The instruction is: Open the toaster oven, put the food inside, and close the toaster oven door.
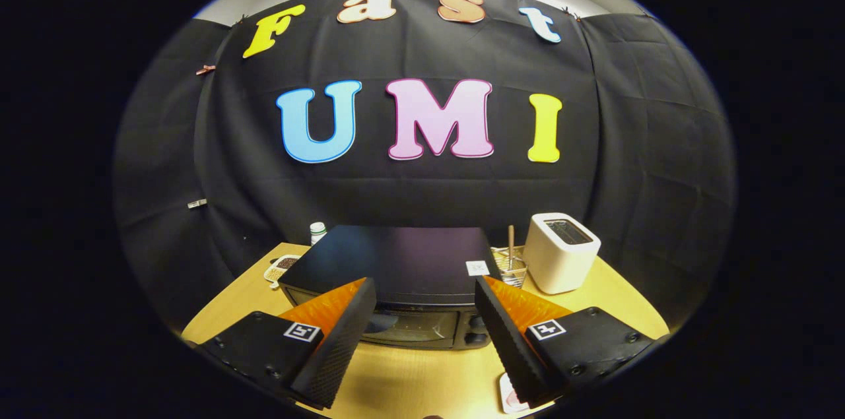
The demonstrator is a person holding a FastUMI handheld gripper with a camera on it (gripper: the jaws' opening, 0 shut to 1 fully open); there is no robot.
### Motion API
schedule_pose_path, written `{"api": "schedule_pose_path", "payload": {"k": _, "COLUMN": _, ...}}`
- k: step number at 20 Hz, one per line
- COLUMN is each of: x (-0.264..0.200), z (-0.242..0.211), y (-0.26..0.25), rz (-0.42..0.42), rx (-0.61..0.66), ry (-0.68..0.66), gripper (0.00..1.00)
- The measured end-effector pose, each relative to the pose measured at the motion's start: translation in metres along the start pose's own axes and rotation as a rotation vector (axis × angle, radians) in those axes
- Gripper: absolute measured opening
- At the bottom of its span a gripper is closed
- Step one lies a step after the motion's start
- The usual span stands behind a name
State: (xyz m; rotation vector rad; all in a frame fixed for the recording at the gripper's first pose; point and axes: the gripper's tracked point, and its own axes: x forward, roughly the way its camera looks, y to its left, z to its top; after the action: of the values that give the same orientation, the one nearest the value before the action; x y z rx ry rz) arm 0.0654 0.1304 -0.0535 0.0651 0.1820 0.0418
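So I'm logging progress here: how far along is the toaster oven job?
Nothing looks done yet: the toaster oven door looks closed. In hand: the gripper fingers are open and empty, just short of its front. Left: opening the door, putting food inside, closing it.

The toaster oven sits in the middle of the desk, with its door facing the gripper. The gripper's two fingers are wide apart, with nothing between them, and the oven is just ahead of them. To the right of the oven stands a toaster. Between the oven and the toaster is a wire basket with a stick standing in it. Behind the oven's left corner is a small bottle. A small tray lies on the desk left of the oven. A plate lies near the desk's front, partly under the right finger.
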Motion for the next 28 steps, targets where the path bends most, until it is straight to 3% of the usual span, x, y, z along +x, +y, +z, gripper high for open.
{"api": "schedule_pose_path", "payload": {"k": 15, "x": 0.065, "z": -0.078, "y": 0.058, "rz": -0.062, "rx": 0.003, "ry": 0.151, "gripper": 0.99}}
{"api": "schedule_pose_path", "payload": {"k": 28, "x": 0.025, "z": -0.104, "y": 0.061, "rz": -0.036, "rx": 0.009, "ry": 0.189, "gripper": 0.99}}
